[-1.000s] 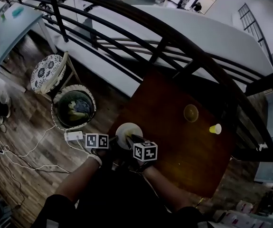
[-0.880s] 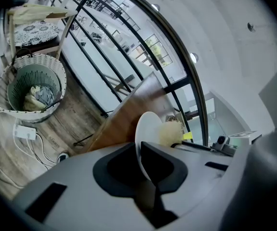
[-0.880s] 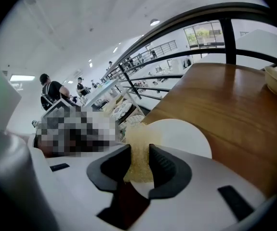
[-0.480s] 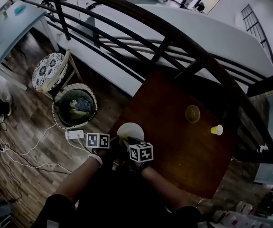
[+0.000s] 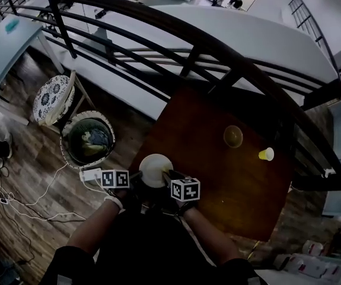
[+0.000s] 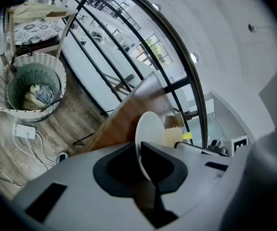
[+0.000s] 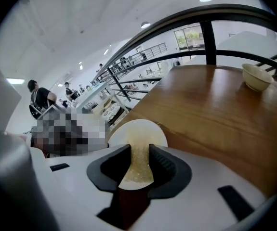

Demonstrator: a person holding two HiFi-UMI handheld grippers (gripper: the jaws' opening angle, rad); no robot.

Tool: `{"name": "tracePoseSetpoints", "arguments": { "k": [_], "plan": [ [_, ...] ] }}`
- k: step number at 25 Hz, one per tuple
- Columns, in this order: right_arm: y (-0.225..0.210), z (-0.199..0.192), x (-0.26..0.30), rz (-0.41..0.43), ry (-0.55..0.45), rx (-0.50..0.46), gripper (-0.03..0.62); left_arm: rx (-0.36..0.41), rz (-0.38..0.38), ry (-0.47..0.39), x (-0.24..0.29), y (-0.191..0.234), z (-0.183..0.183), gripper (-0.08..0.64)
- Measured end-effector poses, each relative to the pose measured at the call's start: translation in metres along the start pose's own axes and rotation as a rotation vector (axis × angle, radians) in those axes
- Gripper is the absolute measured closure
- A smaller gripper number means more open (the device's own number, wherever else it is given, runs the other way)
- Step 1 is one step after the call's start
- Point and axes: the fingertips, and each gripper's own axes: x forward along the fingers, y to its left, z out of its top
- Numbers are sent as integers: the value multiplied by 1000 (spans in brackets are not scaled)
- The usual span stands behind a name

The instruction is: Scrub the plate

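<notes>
The left gripper (image 6: pixel 139 150) is clamping the rim of the white plate (image 6: pixel 149 126), holding it at the near edge of the wooden table (image 5: pixel 217 183). The right gripper (image 7: pixel 139 153) is squeezing a yellow sponge (image 7: pixel 137 170) between its jaws and setting it against the plate's face. Farther across the table, a bowl (image 5: pixel 233 136) and a yellow cup (image 5: pixel 266 154) are standing well apart from the plate.

Plate (image 5: pixel 156 170) x1, white, lower ctr.
Scrub pad (image 7: pixel 137 171) x1, yellowish.
Grippers x2: left gripper (image 6: pixel 139 150), right gripper (image 7: pixel 139 149).
Bowl (image 5: pixel 233 136) x1, ctr-right.
Cup (image 5: pixel 266 154) x1, yellow, right of bowl.
Table (image 5: pixel 217 189) x1, brown wood.
Basket (image 6: pixel 30 116) x1, wicker, left of frame.
Chair (image 5: pixel 53 97) x1, patterned cushion, upper left.
Power strip (image 5: pixel 91 174) x1, lower left.
</notes>
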Motion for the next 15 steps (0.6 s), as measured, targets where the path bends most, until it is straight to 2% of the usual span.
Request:
{"name": "tracePoseSetpoints", "arguments": {
  "k": [8,11,15],
  "plan": [
    [-29,13,-18,-56,-60,70,463,2,-4,1,2,-1,2,512],
    [-14,14,-20,-23,-64,57,463,-4,-3,1,3,-2,1,512],
    [21,5,-7,52,-20,3,463,-2,-2,-3,6,-4,1,512]
  ]
}}
